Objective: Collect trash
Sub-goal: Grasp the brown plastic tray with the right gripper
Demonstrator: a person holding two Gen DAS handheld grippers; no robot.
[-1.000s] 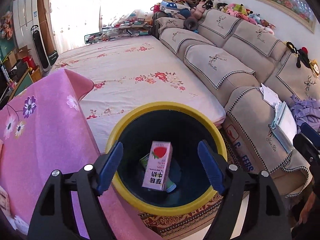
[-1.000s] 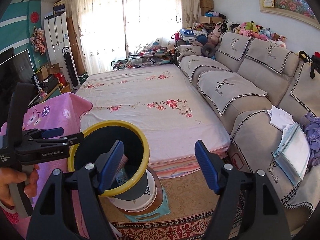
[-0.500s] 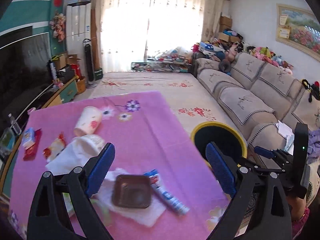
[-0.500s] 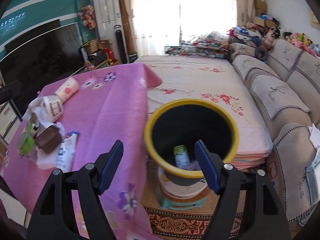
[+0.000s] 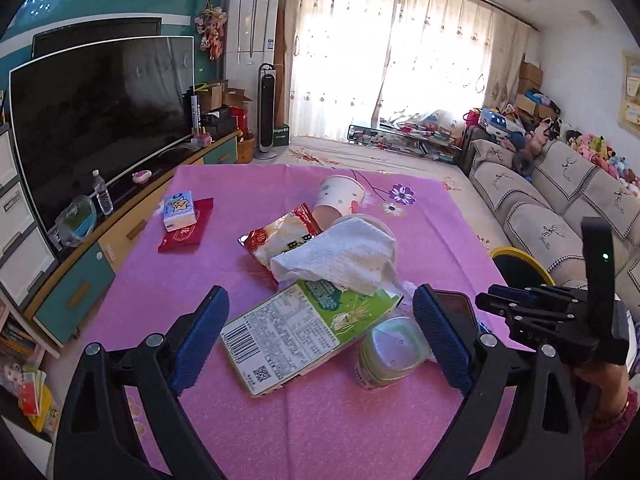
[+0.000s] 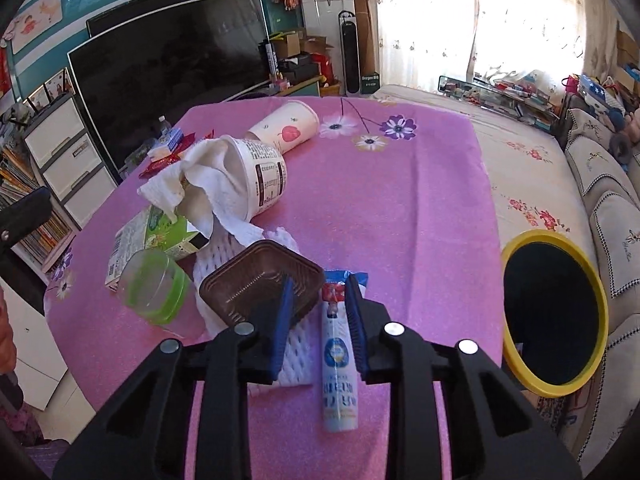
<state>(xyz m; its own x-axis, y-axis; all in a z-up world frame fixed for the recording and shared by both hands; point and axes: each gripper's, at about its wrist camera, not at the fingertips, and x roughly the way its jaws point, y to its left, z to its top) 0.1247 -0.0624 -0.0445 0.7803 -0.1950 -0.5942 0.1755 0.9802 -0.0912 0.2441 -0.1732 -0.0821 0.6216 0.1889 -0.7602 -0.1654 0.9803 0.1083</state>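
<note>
Trash lies on the pink tablecloth [image 5: 224, 248]. My left gripper [image 5: 320, 336] is open and empty, its fingers on either side of a green and white carton [image 5: 304, 328] and a small green cup [image 5: 390, 354]. A white tissue [image 5: 340, 256], a red snack bag [image 5: 280, 236] and a paper cup [image 5: 340, 198] lie beyond. My right gripper [image 6: 318, 320] is partly closed around a blue and white tube wrapper [image 6: 339, 360], its jaws beside it, next to a brown tray [image 6: 260, 284]. The yellow-rimmed bin [image 6: 556, 316] stands off the table's right edge.
A tissue pack [image 5: 179, 210] on a red packet sits at the table's left. A TV [image 5: 100, 120] on a low cabinet stands left. A sofa [image 5: 560, 200] and a floral-covered bed [image 6: 528, 152] are on the right. A white tub [image 6: 256, 172] holds tissue.
Both grippers have swung from the bin to the table. The left now hovers open over the carton. The right has narrowed around the tube wrapper.
</note>
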